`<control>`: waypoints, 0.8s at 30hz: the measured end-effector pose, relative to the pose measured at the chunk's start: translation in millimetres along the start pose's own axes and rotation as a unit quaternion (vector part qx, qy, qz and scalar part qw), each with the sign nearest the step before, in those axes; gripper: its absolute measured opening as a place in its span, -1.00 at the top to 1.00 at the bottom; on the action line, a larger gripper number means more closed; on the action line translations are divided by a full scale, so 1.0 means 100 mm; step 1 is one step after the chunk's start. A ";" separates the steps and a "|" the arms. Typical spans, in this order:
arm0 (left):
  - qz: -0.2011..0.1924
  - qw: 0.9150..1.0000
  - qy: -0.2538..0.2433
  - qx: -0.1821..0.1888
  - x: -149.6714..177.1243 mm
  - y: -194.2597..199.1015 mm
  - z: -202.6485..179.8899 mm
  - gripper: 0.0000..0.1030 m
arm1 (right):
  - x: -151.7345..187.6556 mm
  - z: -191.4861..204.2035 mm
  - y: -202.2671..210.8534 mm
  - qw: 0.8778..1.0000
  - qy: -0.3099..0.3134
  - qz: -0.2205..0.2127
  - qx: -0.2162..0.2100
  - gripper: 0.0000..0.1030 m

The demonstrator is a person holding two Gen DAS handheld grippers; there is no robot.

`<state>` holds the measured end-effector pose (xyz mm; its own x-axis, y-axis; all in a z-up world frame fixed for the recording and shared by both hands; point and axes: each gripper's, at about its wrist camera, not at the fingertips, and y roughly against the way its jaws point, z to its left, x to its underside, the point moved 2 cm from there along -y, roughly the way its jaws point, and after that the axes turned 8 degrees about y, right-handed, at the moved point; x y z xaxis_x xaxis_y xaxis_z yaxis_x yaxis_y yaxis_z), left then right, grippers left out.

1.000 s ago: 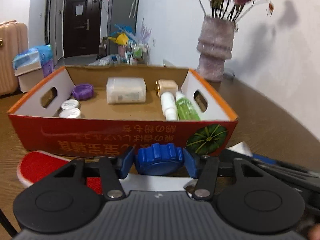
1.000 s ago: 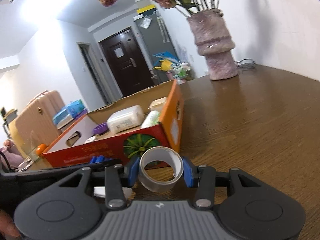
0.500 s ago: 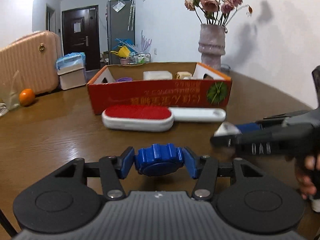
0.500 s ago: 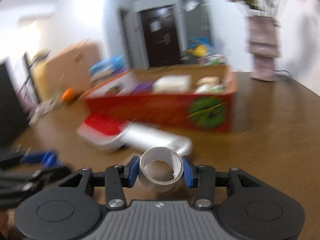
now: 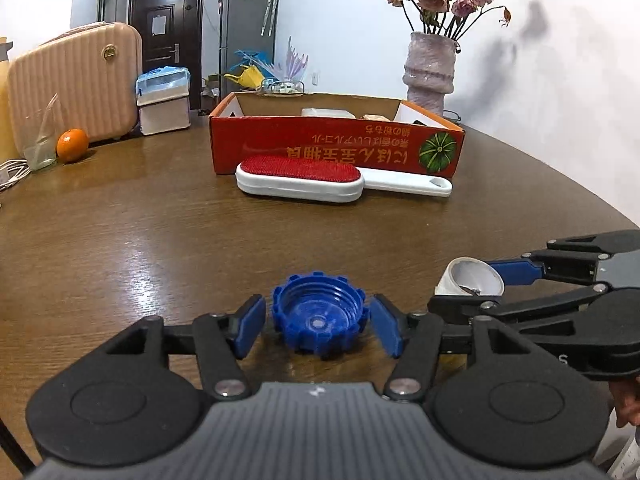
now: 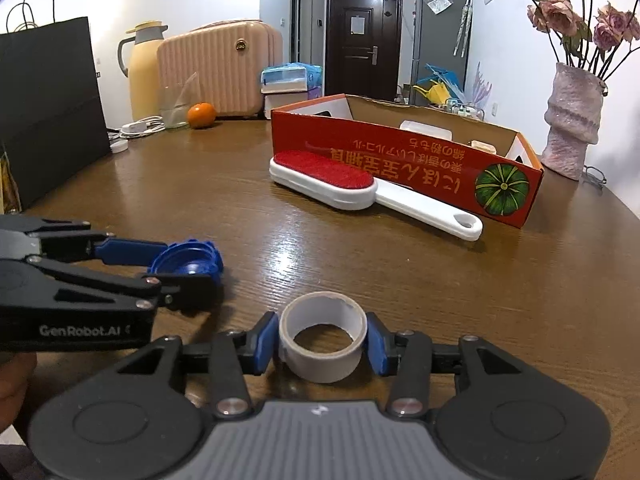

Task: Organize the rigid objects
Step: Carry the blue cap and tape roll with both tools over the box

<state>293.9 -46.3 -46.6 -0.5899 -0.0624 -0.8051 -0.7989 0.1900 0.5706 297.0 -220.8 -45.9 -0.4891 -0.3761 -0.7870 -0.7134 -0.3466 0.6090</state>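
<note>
A blue ribbed cap point(image 5: 319, 322) lies hollow side up on the brown table between the fingers of my left gripper point(image 5: 318, 326); the jaws stand open with gaps on both sides. The cap also shows in the right wrist view point(image 6: 188, 262). My right gripper point(image 6: 323, 340) holds a tape roll point(image 6: 323, 338), its pads touching both sides, low at the table. The roll shows in the left wrist view point(image 5: 468, 278) too. The red cardboard box point(image 5: 336, 146) with several items inside stands farther back.
A white lint brush with a red pad point(image 5: 316, 178) lies in front of the box. A vase of flowers point(image 5: 430, 68) stands behind it on the right. An orange point(image 5: 72, 145) and a cable sit at the far left. A black bag point(image 6: 48, 108) stands left.
Both grippers have pulled back from the box and come down to the table. My left gripper has opened and the blue cap now rests on the table. The right one still grips the tape.
</note>
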 end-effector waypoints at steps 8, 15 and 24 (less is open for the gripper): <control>0.008 1.000 -0.020 0.016 0.00 -0.05 -0.05 -0.04 | 0.01 -0.03 -0.02 1.000 -0.017 0.001 0.007 0.18; -0.058 0.998 -0.021 0.002 0.00 0.34 -0.05 -0.04 | -0.02 0.05 0.20 0.999 -0.027 -0.044 0.017 0.18; -0.170 0.985 -0.011 -0.004 -0.06 1.10 -0.05 -0.04 | 0.00 0.20 0.88 0.985 -0.056 -0.146 0.070 0.18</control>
<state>209.0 -29.8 21.3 -0.2858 -0.0999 -0.9531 -0.9507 0.1544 0.2689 223.6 -234.4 5.7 -0.2994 -0.1775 -0.9375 -0.8902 -0.3017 0.3414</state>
